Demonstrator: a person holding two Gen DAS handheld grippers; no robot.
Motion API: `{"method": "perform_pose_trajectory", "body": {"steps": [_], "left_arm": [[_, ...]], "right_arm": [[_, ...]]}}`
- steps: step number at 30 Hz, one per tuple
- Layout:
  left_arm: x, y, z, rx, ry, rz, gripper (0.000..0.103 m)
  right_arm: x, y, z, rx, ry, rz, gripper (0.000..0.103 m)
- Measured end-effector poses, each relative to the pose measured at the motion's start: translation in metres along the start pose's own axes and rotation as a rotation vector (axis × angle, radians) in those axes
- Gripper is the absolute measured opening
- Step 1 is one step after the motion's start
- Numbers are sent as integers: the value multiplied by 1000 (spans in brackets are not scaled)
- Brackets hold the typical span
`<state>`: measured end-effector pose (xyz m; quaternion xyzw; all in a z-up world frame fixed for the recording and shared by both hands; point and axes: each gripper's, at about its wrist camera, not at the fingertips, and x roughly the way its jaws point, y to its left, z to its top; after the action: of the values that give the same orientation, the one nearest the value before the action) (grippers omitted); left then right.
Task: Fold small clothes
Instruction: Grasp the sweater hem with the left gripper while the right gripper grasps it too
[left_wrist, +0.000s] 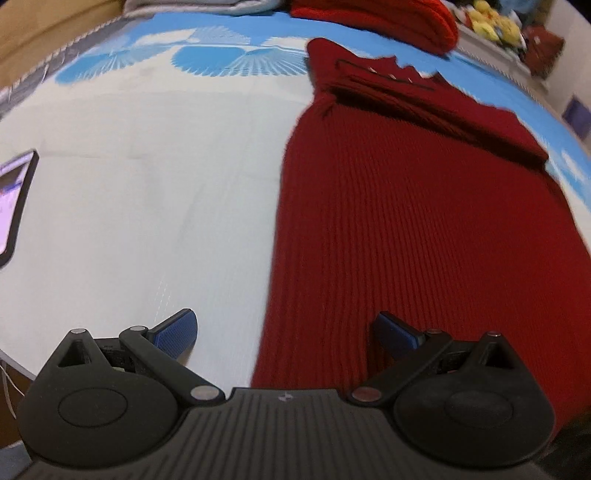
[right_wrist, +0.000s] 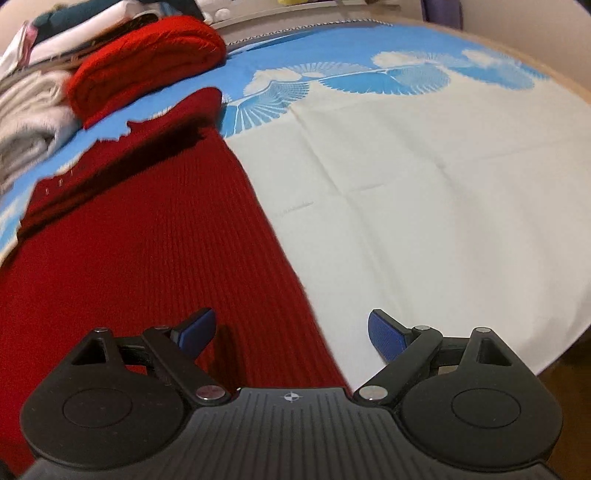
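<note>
A: We see the left hand-held gripper (left_wrist: 286, 334) spread wide, holding nothing. The sweater (left_wrist: 424, 229) lies flat ahead and to its right, its edge running between the fingers.

B: Our right hand-held gripper (right_wrist: 291, 332) is also wide apart and empty; the sweater's other edge passes between its fingers, cloth (right_wrist: 424, 192) to the right. A folded red knit (right_wrist: 147, 62) sits far ahead, left.

Left wrist view: low, close over sweater's (left_wrist: 406, 221) left edge, facing forward. Right wrist view: likewise, over its right edge. Shared: sweater, folded red knit (left_wrist: 388, 18), table (left_wrist: 147, 184).
</note>
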<state>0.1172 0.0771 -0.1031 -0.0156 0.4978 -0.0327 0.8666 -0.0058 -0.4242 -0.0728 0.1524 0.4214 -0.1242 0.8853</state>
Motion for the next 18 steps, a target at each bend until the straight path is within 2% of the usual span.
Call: {"method": "perform_pose_trajectory", "body": {"steps": [3, 7, 9, 10, 11, 12, 13, 14, 18], "left_arm": [[-4, -11, -11, 30, -14, -1, 103], [-10, -24, -19, 90, -2, -65, 101], [-15, -28, -23, 108, -20, -72, 92], [-18, -28, -25, 111, -31, -72, 80], [-19, -30, -24, 105, -41, -68, 66], [-21, -27, -24, 88, -48, -71, 56], [-23, -23, -24, 62, -56, -80, 37], [-24, -19, -25, 35, -62, -84, 26], [-30, -18, -27, 20, -78, -79, 21]], "right_arm": [[-5, -5, -6, 19, -11, 3, 90], [-11, -1, -14, -40, 0, 24, 91], [-14, 1, -17, -43, 4, 42, 91], [-16, 2, -18, -36, 4, 56, 89], [-18, 3, -18, -29, -1, 67, 76], [-19, 3, -18, -25, -6, 75, 53], [-20, 3, -18, -19, -8, 77, 40], [-21, 2, -17, -1, -8, 82, 27], [-24, -1, -16, 62, -16, 101, 20]]}}
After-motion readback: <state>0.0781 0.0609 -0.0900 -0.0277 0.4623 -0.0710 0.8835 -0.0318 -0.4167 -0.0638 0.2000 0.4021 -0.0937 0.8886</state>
